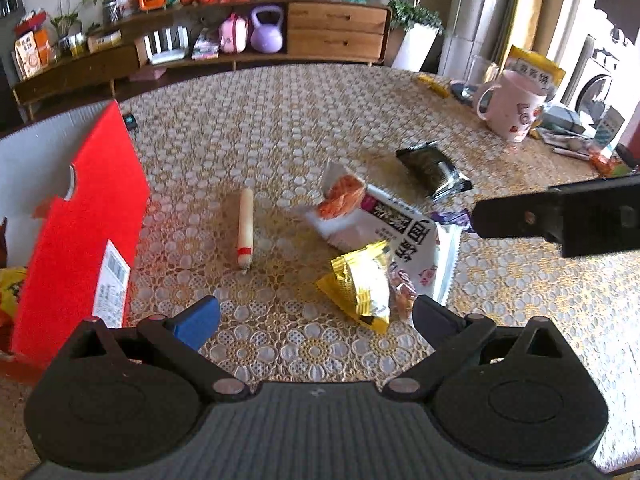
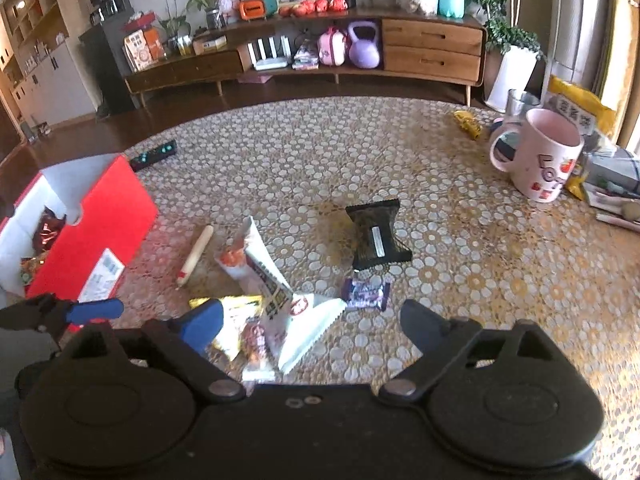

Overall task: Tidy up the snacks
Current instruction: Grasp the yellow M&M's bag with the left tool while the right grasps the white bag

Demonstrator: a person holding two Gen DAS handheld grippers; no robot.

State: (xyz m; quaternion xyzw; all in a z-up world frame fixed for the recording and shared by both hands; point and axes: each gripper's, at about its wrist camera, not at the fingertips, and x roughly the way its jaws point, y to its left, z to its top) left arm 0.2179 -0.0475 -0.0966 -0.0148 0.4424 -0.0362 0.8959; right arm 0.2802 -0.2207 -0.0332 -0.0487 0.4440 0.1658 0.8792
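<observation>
Lace-covered tabletop [image 2: 440, 240]: six loose snacks, from sausage stick [image 1: 245, 229] to dark packet [image 2: 378, 236], lie right of the red box [image 2: 100, 224], which already holds several. Both grippers, left [image 1: 316, 316] and right [image 2: 312, 320], hover with jaws wide, empty.

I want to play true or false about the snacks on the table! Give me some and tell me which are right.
1. The red box is open at the top. True.
2. The sausage stick is inside the box. False: it lies on the tablecloth beside the box.
3. The pink mug has tipped over. False: it stands upright.
4. The right gripper is open and holds nothing. True.
5. The left gripper squeezes the yellow packet. False: it is open, and the packet lies loose on the table.
6. The small purple candy lies near the black packet. True.
</observation>
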